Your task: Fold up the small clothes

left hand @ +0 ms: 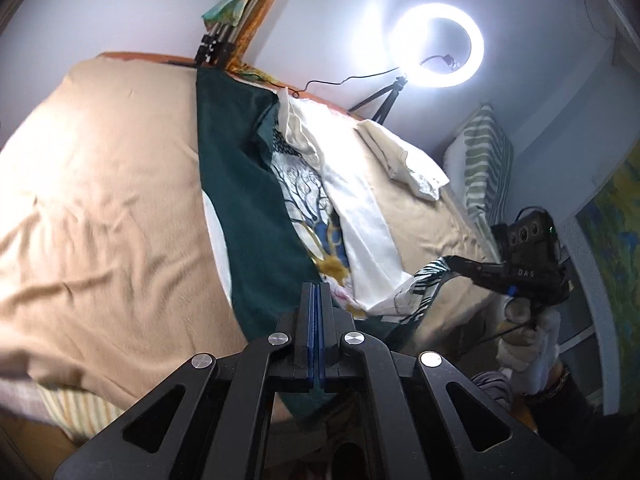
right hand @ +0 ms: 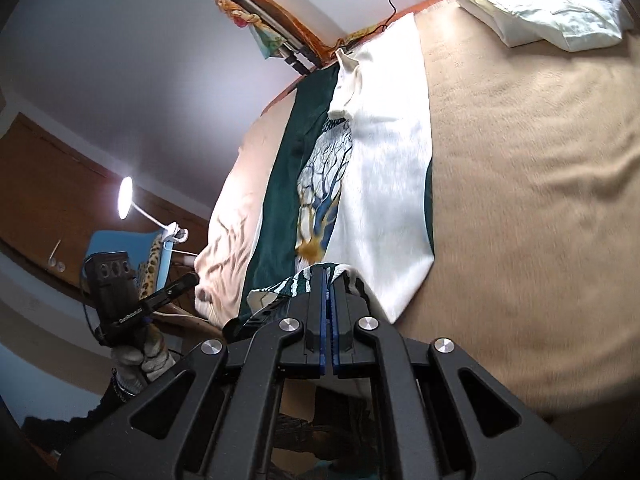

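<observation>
A dark green T-shirt (left hand: 248, 216) with a white tree print lies lengthwise on the tan bed (left hand: 100, 200). One side is folded over and shows its white inside (right hand: 384, 184). My left gripper (left hand: 317, 286) is shut on the shirt's near hem. My right gripper (right hand: 329, 270) is shut on the striped green-and-white hem corner (right hand: 296, 282). It also shows in the left wrist view (left hand: 450, 260), pinching that corner to the right of my left gripper. My left gripper shows in the right wrist view (right hand: 192, 278), at the left.
A white pillow (right hand: 552, 12) lies at the bed's far end, with a striped pillow (left hand: 484, 160) beside it. A ring light (left hand: 438, 46) on a tripod stands behind the bed. A desk lamp (right hand: 126, 196) and blue chair (right hand: 124, 252) stand at the left.
</observation>
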The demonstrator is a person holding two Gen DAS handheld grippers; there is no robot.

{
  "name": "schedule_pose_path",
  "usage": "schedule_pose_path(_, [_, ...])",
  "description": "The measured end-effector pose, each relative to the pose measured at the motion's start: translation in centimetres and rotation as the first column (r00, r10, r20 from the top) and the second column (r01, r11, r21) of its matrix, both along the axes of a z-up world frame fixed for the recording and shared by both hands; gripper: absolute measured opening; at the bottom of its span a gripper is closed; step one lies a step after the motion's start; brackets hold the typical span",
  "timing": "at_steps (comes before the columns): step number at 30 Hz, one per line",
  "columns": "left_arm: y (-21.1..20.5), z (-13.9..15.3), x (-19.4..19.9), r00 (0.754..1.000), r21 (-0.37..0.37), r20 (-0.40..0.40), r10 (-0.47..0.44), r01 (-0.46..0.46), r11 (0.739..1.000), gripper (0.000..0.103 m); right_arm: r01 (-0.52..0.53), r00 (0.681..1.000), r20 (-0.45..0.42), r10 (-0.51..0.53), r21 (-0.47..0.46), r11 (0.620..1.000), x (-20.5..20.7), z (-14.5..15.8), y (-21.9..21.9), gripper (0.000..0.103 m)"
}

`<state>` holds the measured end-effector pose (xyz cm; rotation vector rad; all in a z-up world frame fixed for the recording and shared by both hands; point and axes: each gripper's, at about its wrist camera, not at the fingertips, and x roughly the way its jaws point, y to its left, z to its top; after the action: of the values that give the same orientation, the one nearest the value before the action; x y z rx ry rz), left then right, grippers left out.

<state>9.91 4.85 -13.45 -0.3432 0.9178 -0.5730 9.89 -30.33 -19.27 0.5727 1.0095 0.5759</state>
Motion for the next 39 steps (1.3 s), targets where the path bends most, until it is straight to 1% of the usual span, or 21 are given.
schedule_pose_path(2, [0.1, -0.7, 0.0, 0.999, -0.002, -0.047, -0.012, 0.012, 1.000, 0.000, -0.022, 1.000, 0.001, 0.022, -0.009, 1.000, -0.4, 0.0, 0.3, 0.003])
schedule_pose_path(3, [0.2, -1.4, -0.3, 0.996, -0.008, -0.085, -0.017, 0.016, 1.000, 0.001, -0.030, 1.000, -0.004, 0.030, -0.012, 0.999, -1.1, -0.2, 0.3, 0.003])
schedule_pose_path(4, [0.3, -2.1, -0.6, 0.993, -0.007, -0.118, -0.016, 0.015, 1.000, 0.003, -0.032, 0.999, -0.013, 0.032, -0.007, 0.999, -1.3, -0.4, 0.3, 0.003])
schedule_pose_path(6, [0.7, -4.1, -1.7, 0.981, -0.028, -0.196, -0.012, 0.006, 1.000, 0.004, -0.034, 0.999, -0.037, 0.034, 0.009, 0.999, -2.8, -1.3, 0.1, 0.003])
schedule_pose_path(8, [0.8, -5.4, -2.6, 0.966, -0.047, -0.259, -0.008, -0.004, 0.999, 0.011, -0.029, 0.997, -0.068, 0.029, 0.008, 1.000, -4.4, -2.5, -0.1, 0.003])
schedule_pose_path(9, [0.8, -6.2, -3.2, 0.958, -0.042, -0.287, 0.000, -0.012, 0.999, 0.023, -0.026, 0.996, -0.084, 0.025, 0.000, 1.000, -5.0, -3.0, -0.1, 0.003])
schedule_pose_path(10, [0.9, -6.5, -3.5, 0.956, -0.039, -0.293, 0.007, -0.019, 0.999, 0.027, -0.024, 0.995, -0.100, 0.023, -0.007, 1.000, -5.6, -3.7, -0.2, 0.003])
schedule_pose_path(14, [0.9, -7.7, -4.3, 0.946, -0.056, -0.324, 0.027, -0.047, 0.997, 0.027, -0.015, 0.989, -0.149, 0.012, -0.019, 1.000, -6.9, -5.8, -0.4, 0.003])
schedule_pose_path(16, [0.8, -7.4, -4.4, 0.949, -0.057, -0.313, 0.032, -0.053, 0.997, 0.027, -0.021, 0.988, -0.151, 0.015, -0.037, 0.999, -7.1, -6.3, -0.2, 0.003])
schedule_pose_path(19, [0.3, -7.3, -4.4, 0.955, -0.066, -0.294, 0.028, -0.049, 0.997, 0.027, -0.030, 0.989, -0.146, 0.023, -0.046, 0.998, -7.0, -6.5, 0.2, 0.003])
schedule_pose_path(21, [0.3, -7.5, -4.4, 0.956, -0.077, -0.292, 0.024, -0.048, 0.996, 0.024, -0.038, 0.990, -0.140, 0.031, -0.051, 0.998, -6.9, -6.4, 0.3, 0.003])
schedule_pose_path(25, [0.7, -7.1, -4.7, 0.964, -0.049, -0.263, 0.050, -0.066, 0.997, 0.024, -0.045, 0.992, -0.124, 0.039, -0.045, 0.998, -7.0, -6.0, 0.5, 0.003])
schedule_pose_path(26, [0.8, -7.0, -4.7, 0.962, -0.047, -0.267, 0.060, -0.075, 0.996, 0.024, -0.037, 0.992, -0.120, 0.031, -0.050, 0.998, -7.0, -5.9, 0.2, 0.003])
schedule_pose_path(27, [1.0, -7.1, -4.5, 0.960, -0.052, -0.274, 0.063, -0.081, 0.995, 0.027, -0.027, 0.992, -0.124, 0.021, -0.049, 0.998, -7.0, -5.9, -0.1, 0.004])
schedule_pose_path(28, [1.1, -7.3, -4.3, 0.956, -0.051, -0.286, 0.065, -0.083, 0.995, 0.027, -0.020, 0.991, -0.133, 0.014, -0.042, 0.999, -6.9, -6.0, -0.3, 0.007])
schedule_pose_path(29, [1.2, -7.4, -4.2, 0.953, -0.056, -0.295, 0.066, -0.086, 0.995, 0.027, -0.007, 0.989, -0.146, 0.002, -0.032, 0.999, -6.8, -6.3, -0.8, 0.015])
schedule_pose_path(30, [1.2, -7.5, -4.0, 0.951, -0.059, -0.301, 0.067, -0.089, 0.994, 0.027, 0.004, 0.988, -0.156, -0.007, -0.018, 1.000, -6.8, -6.5, -1.2, 0.020])
schedule_pose_path(31, [1.1, -7.5, -3.9, 0.951, -0.057, -0.303, 0.065, -0.086, 0.995, 0.027, 0.015, 0.986, -0.168, -0.015, -0.001, 1.000, -6.7, -6.9, -1.5, 0.030])
schedule_pose_path(32, [1.0, -7.4, -3.9, 0.952, -0.052, -0.301, 0.061, -0.080, 0.995, 0.027, 0.020, 0.984, -0.178, -0.018, 0.010, 1.000, -6.7, -7.1, -1.7, 0.032])
schedule_pose_path(34, [0.9, -7.4, -3.9, 0.952, -0.041, -0.299, 0.058, -0.074, 0.996, 0.027, 0.020, 0.980, -0.199, -0.015, 0.020, 1.000, -6.6, -7.7, -1.7, 0.032])
schedule_pose_path(39, [0.7, -8.1, -4.6, 0.941, -0.062, -0.338, 0.030, -0.054, 0.997, 0.027, -0.029, 0.974, -0.225, 0.035, 0.029, 0.999, -6.3, -8.4, -0.4, 0.032])
